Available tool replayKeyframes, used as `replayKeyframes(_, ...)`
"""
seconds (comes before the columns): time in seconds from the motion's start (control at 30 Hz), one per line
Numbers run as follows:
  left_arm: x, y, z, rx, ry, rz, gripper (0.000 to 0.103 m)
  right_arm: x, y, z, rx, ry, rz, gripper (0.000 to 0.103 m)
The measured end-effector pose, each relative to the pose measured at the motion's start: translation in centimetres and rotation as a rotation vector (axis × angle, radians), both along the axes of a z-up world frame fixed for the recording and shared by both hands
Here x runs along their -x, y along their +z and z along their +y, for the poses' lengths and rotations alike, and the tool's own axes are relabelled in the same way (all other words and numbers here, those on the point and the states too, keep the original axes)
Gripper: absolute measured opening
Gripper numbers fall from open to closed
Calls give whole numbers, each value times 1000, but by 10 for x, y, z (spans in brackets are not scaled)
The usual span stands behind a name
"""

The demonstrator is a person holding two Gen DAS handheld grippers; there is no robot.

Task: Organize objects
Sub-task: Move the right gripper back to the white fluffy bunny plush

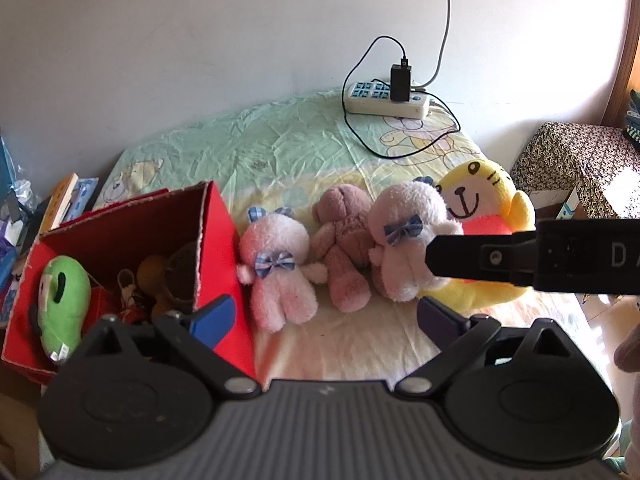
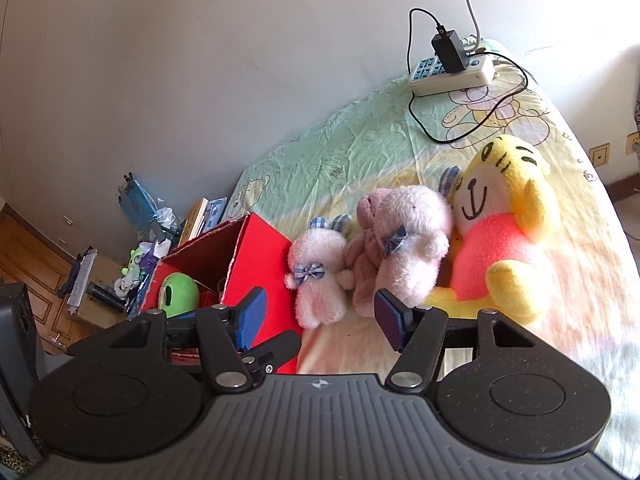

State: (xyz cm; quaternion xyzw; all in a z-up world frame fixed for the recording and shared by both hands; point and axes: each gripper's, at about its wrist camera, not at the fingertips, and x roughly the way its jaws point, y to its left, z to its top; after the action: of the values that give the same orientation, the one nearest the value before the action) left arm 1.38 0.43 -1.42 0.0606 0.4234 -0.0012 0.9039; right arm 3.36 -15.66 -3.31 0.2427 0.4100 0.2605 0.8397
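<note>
Four plush toys lie in a row on the bed sheet: a small pink bunny, a brown bear, a bigger pink bunny and a yellow tiger. Left of them stands an open red box holding a green plush and other toys. My left gripper is open, just short of the small bunny and the bear. My right gripper is open too, in front of the small pink bunny and the brown bear. One of its fingers crosses the tiger in the left wrist view.
A white power strip with a black charger and trailing cables lies at the far end of the bed by the wall. Books and clutter crowd the floor left of the box. A patterned cloth-covered stool stands to the right.
</note>
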Motion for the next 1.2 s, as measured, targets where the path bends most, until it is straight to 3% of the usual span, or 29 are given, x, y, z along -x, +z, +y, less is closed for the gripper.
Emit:
replayKeyframes(0.23, -5, -10, -15, -6, -35, 36, 100, -1, -8, -12, -4, -22, 28, 63)
replayKeyframes(0.6, -29, -23, -28, 24, -95, 98, 100, -8, -4, -22, -3, -50, -5, 62)
replayKeyframes(1.2, -61, -18, -25, 71, -170, 145, 103, -30, 8, -19, 25, -82, -55, 56)
